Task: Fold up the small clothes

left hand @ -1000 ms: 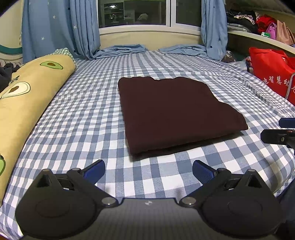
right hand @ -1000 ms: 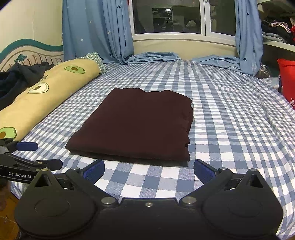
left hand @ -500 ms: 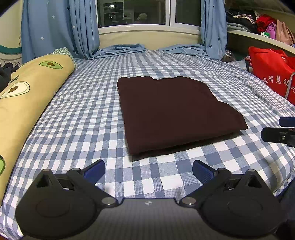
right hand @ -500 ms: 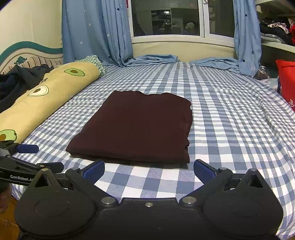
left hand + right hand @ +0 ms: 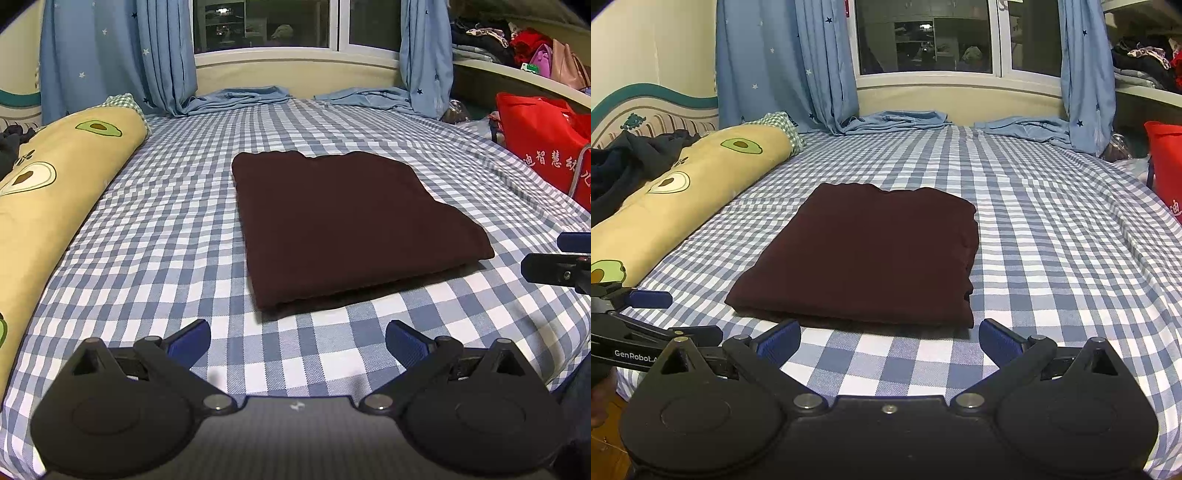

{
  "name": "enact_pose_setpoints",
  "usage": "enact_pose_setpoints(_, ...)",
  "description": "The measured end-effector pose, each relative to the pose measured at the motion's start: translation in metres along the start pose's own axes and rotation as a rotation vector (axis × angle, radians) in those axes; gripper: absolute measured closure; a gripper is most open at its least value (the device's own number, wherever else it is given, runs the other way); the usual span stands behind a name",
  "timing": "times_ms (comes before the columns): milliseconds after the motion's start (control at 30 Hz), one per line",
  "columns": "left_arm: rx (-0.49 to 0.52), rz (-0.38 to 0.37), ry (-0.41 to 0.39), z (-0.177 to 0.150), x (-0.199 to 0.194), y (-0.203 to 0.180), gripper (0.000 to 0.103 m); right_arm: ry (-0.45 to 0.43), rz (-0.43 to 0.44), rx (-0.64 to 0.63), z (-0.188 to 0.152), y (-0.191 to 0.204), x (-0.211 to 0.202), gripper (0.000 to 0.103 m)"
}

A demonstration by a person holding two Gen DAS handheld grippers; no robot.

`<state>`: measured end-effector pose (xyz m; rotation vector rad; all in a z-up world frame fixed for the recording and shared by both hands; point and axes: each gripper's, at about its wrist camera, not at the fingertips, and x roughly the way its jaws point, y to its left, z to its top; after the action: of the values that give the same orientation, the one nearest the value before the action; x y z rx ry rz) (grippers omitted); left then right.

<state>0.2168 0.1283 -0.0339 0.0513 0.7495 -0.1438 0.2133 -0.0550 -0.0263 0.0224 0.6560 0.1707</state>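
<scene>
- Seemingly close to finished: dark maroon garment (image 5: 347,221) already lying as a neat flat rectangle on the blue-and-white checked bed sheet (image 5: 155,236), layered edges visible along the near side and the right side in the right wrist view (image 5: 864,254).
- No loose sleeves, legs or corners sticking out of the bundle; far edge slightly wavy, near corners square.
- Left gripper (image 5: 297,341) spread wide, holding nothing, hovering over bare sheet just short of the garment's near edge, blue fingertips (image 5: 192,338) clear of the cloth.
- Right gripper (image 5: 889,338) likewise wide open and empty, fingertips (image 5: 997,338) near the garment's front edge; touching or just apart cannot be told.
- Each gripper also visible at the edge of the other's view: right one at the far right (image 5: 561,258), left one at the lower left (image 5: 646,314), both beside the bed's near edge and apart from the cloth.
- Probably left to do: at most one more halving of the rectangle or a little smoothing; otherwise set aside and move on to another piece.
- Possible further work: a dark heap of clothing (image 5: 624,162) behind the avocado-print bolster (image 5: 683,199), well apart from the folded garment; whether part of the task cannot be told.
- Also around: blue star curtains (image 5: 783,66) pooled at the bed's far end and a red bag (image 5: 539,140) to the right.
</scene>
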Motion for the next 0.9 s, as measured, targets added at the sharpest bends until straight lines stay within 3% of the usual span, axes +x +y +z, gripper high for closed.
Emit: enact_pose_setpoints(900, 0.012, -0.011, 0.016, 0.0, 0.0026, -0.0059, 0.001, 0.013, 0.0, 0.013, -0.002, 0.0, 0.0036, 0.001)
